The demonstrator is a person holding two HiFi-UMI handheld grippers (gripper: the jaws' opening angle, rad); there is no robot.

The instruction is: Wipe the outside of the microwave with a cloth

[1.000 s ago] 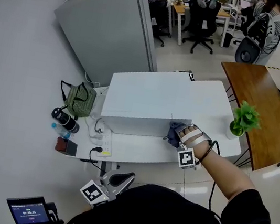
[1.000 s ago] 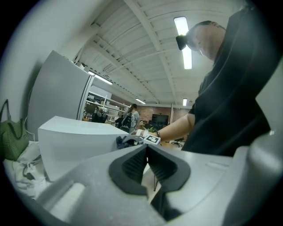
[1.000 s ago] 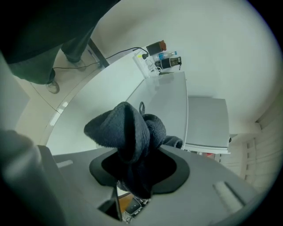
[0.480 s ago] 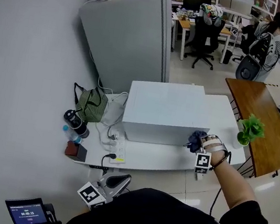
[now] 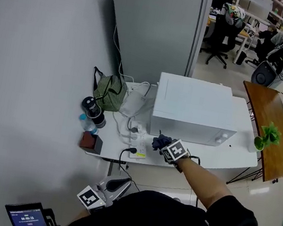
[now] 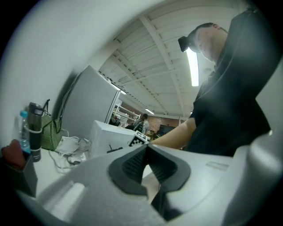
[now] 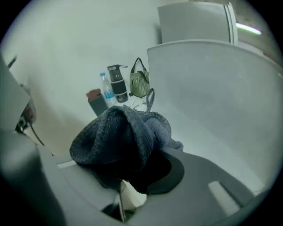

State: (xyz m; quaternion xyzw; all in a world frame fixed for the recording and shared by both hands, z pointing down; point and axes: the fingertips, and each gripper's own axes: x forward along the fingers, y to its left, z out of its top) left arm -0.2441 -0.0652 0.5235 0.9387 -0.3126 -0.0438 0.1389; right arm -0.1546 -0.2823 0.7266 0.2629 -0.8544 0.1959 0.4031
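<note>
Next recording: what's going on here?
A person stands at a white table with tongs in each hand, busy with the white microwave. The right tongs grip a bunched dark grey cloth, their jaws having just been closing on it, and hold it by the microwave's front left corner in the head view. The left tongs are shut and empty, held low near the person's body, off the table.
</note>
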